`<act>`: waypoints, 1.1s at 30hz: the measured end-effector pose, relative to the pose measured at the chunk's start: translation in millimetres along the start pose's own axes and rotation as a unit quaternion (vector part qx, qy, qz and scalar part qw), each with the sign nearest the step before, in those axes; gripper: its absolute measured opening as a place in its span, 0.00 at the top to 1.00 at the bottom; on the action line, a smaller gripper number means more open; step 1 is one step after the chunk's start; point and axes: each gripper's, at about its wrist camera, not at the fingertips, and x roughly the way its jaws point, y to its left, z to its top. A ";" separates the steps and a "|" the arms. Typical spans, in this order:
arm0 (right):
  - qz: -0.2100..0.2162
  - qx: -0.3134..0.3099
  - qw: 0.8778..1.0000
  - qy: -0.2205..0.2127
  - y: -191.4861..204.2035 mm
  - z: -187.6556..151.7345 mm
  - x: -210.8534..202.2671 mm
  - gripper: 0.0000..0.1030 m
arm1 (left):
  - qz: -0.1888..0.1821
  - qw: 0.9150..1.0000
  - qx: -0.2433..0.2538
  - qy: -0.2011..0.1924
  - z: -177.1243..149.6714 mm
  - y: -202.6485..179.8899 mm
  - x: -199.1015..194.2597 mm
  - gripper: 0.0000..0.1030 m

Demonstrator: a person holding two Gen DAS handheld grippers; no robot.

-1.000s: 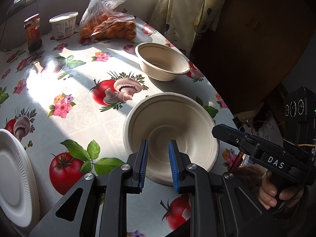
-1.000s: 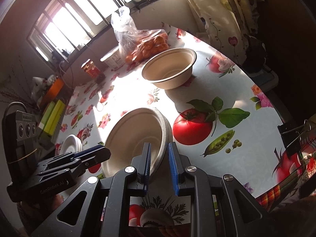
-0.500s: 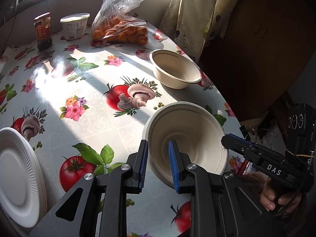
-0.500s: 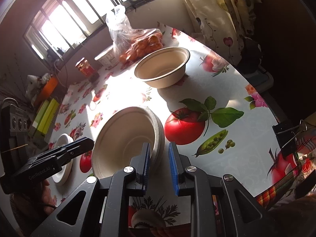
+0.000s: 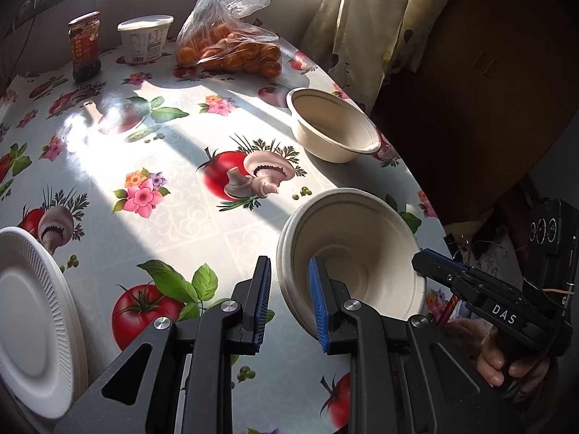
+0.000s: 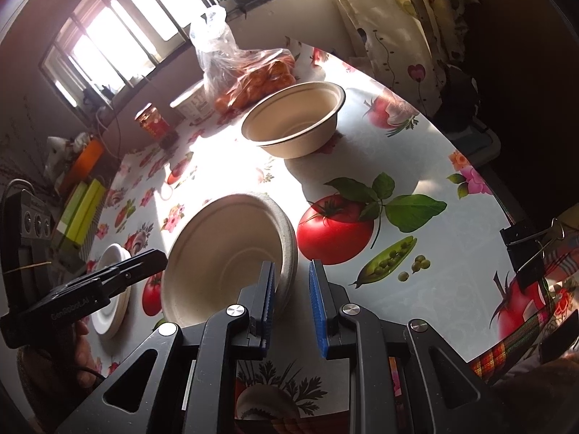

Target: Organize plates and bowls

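Basically, both grippers pinched near bowl point(image 5: 347, 253) by opposite rim edges: left gripper point(image 5: 287, 302) fingers clamped on rim, right gripper point(image 6: 291, 302) same. Bowl tilted, lifted at counter point(image 5: 188, 188) edge. Risk: thin rim slipping or buckling, bowl dropping off edge before reaching far bowl point(image 5: 333, 132).

White plates point(image 5: 32, 311) cut by left edge; jar point(image 5: 84, 46) label unreadable
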 end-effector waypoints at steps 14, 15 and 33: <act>0.015 -0.007 0.999 -0.027 2.2 26.3 -19.2 0.57 | 0.017 0.999 0.013 -0.024 35.6 5.2 -19.7 0.78; 0.012 -0.009 0.999 -0.033 2.3 30.4 -22.4 0.56 | 0.017 0.999 0.016 -0.027 40.6 5.0 -21.5 0.78; -0.067 0.004 0.994 -0.085 -24.5 96.3 -29.2 0.49 | 0.011 0.997 0.069 -0.013 140.5 15.6 13.4 0.78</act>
